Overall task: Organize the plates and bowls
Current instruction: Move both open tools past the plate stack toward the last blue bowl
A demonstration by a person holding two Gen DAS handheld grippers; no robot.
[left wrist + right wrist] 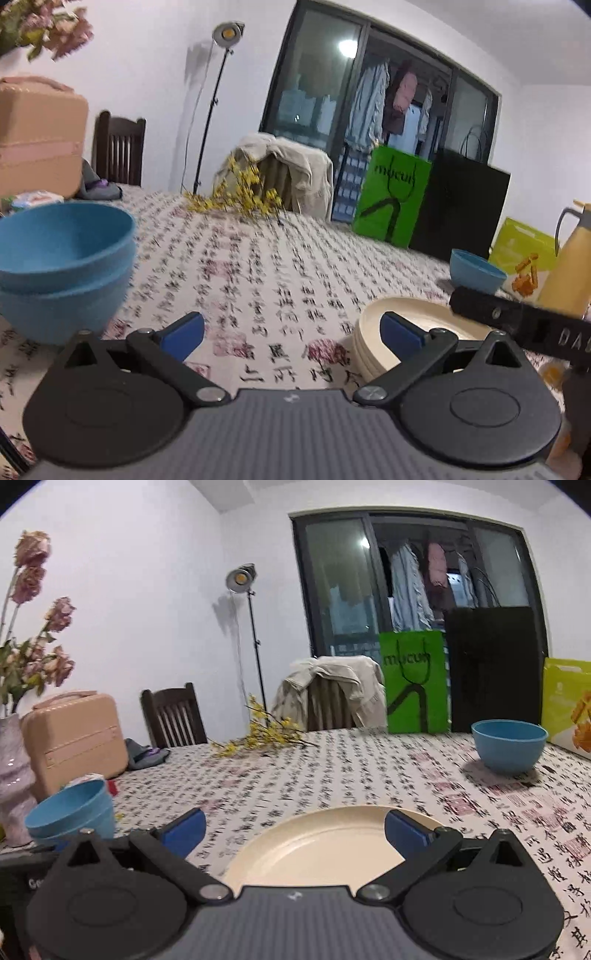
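1. The lone blue bowl (509, 746) sits beyond the plate stack (325, 845), towards the green bag (413, 681). It looks light, stiff and smooth, so pinch its rim.
2. Your right gripper (294, 830) hovers low over the stack, fingers wide apart, holding nothing.
3. Your left gripper (292, 330), equally spread and empty, hangs between the stack and the nested blue bowls (62, 266).
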